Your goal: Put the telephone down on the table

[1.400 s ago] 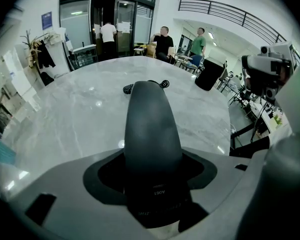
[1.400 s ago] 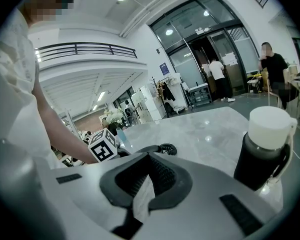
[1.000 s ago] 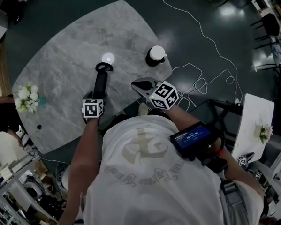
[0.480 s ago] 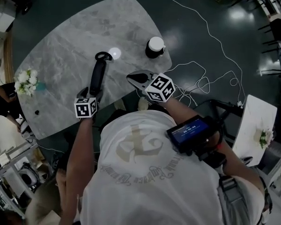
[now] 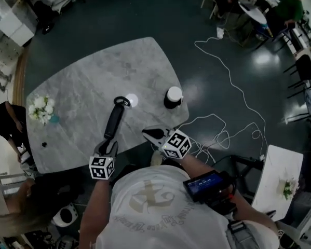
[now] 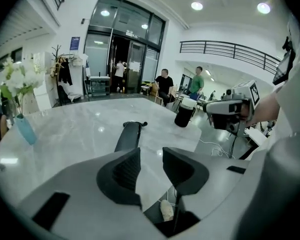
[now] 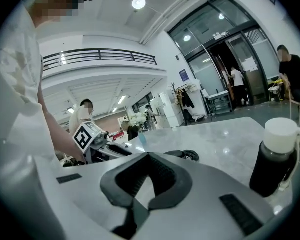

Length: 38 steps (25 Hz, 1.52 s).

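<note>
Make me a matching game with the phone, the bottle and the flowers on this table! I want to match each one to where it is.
Things:
1. telephone
2. bottle
3. flowers

Places, as the head view shows them:
A. standing upright near the right edge of the table
B. at the table's left end
C. lying flat on the table, between the other two

Right pairs: 1-C, 2-A, 3-B.
</note>
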Each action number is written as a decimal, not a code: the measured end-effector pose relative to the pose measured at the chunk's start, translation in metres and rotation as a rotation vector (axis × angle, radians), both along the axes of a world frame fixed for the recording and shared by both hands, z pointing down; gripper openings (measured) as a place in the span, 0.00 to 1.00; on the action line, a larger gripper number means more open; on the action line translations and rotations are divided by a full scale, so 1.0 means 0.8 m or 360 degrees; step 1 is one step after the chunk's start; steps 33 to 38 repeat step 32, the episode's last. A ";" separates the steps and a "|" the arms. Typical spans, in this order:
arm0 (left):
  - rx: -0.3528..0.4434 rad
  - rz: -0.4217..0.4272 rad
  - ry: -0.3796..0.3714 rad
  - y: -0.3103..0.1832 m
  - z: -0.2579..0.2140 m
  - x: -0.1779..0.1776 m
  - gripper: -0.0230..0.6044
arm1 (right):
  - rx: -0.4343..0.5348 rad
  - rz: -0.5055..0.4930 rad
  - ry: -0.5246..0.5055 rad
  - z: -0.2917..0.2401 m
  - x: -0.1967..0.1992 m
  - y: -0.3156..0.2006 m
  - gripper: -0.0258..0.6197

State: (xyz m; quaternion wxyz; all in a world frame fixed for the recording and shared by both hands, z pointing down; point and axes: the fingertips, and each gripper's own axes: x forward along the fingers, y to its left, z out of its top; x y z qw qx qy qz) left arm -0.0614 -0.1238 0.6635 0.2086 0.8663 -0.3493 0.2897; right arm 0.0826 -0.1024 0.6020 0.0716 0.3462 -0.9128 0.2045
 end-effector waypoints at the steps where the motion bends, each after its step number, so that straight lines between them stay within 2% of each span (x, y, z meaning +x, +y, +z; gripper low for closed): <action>1: 0.0010 -0.0010 0.0021 0.005 -0.009 -0.004 0.24 | -0.0003 0.0002 -0.0006 -0.004 -0.008 0.004 0.06; 4: -0.0025 -0.0045 0.0073 0.049 -0.031 -0.032 0.09 | -0.0062 0.0014 -0.0043 -0.013 -0.041 0.041 0.06; 5: -0.0035 -0.0045 0.0102 0.058 -0.034 -0.038 0.06 | -0.0064 0.0013 -0.0044 -0.015 -0.049 0.048 0.06; 10: 0.0023 0.0026 0.0274 0.048 -0.058 -0.034 0.06 | 0.0005 0.0021 0.0012 -0.029 -0.064 0.040 0.06; 16: 0.0030 0.0080 0.0400 0.076 -0.072 -0.050 0.06 | -0.0014 0.0083 0.0029 -0.026 -0.089 0.076 0.06; 32: 0.0042 0.0115 0.0453 0.102 -0.090 -0.095 0.06 | 0.0038 0.0150 0.0063 -0.052 -0.130 0.108 0.06; 38: 0.0042 0.0115 0.0453 0.102 -0.090 -0.095 0.06 | 0.0038 0.0150 0.0063 -0.052 -0.130 0.108 0.06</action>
